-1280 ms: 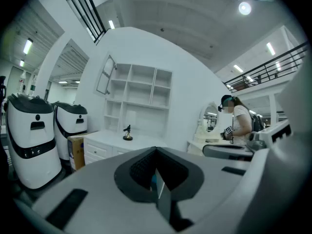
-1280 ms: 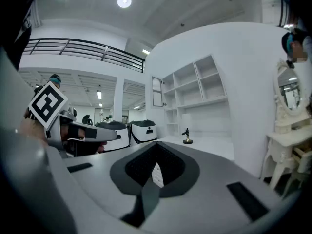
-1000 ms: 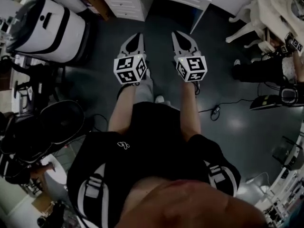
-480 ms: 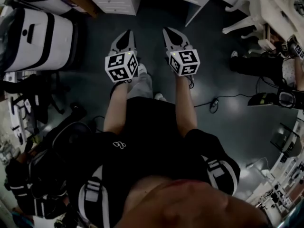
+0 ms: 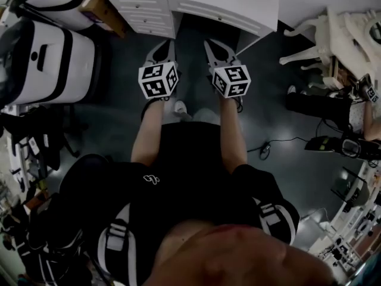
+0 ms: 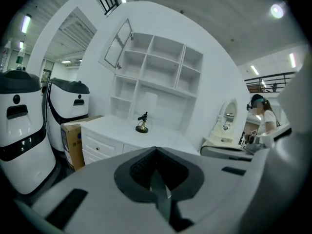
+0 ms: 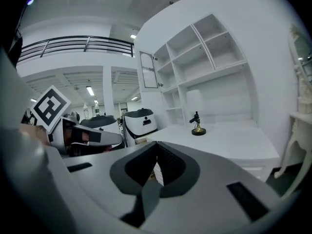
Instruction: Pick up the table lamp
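Observation:
The table lamp (image 6: pixel 142 123), small and black on a round gold base, stands on the white desk (image 6: pixel 117 130) in front of the open shelves. It also shows in the right gripper view (image 7: pixel 197 124), some way off. No lamp can be made out in the head view. There my left gripper (image 5: pixel 166 45) and right gripper (image 5: pixel 212 45) are held side by side above the dark floor, pointing at the desk (image 5: pixel 196 2). Both are shut with nothing in them; their jaws meet in the left gripper view (image 6: pixel 157 179) and the right gripper view (image 7: pixel 155 172).
Two white-and-black rounded machines (image 6: pixel 19 126) and a cardboard box (image 6: pixel 73 138) stand left of the desk. A white shelf unit (image 6: pixel 156 77) rises behind it. White ornate furniture (image 5: pixel 336 25) and a small mirror (image 6: pixel 226 121) are to the right, with a person (image 6: pixel 263 118) and floor cables (image 5: pixel 280 142).
Both grippers, still shut, have moved forward with the person toward the white desk. The desk now fills more of the top of the head view.

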A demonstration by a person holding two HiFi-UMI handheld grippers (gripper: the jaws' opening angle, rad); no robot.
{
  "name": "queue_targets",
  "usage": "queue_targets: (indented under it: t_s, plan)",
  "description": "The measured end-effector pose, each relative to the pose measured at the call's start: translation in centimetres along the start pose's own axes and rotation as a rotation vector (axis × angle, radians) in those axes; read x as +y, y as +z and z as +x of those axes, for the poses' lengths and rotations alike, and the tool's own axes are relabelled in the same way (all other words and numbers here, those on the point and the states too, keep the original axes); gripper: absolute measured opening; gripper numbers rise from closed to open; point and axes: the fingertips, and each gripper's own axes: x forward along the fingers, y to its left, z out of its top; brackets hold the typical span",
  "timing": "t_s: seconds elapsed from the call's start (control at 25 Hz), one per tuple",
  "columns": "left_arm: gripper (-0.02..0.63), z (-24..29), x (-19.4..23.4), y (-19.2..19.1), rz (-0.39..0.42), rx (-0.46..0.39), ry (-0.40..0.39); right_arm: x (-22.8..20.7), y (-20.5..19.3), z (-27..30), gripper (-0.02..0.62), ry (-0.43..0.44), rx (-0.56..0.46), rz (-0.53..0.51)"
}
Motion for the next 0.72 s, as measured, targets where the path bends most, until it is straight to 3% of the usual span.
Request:
queue_targets:
  t_s: [0.36, 0.52, 0.72]
  plan:
    - [0.006, 4.0, 4.3, 0.5, -0.074, 0.005, 0.031, -0.8, 0.5, 6.0, 0.020, 0.035, 0.024, -0.013]
    - [0.006, 6.9, 5.5, 0.7, -0.030, 0.053, 0.050, -2.6, 0.5, 8.9, 0.020, 0.045, 0.021, 0.051]
    - [0.006, 11.3, 6.3, 4.1, -0.006, 0.052, 0.073, -6.2, 3.8, 12.7, 0.018, 0.062, -0.034, 0.058]
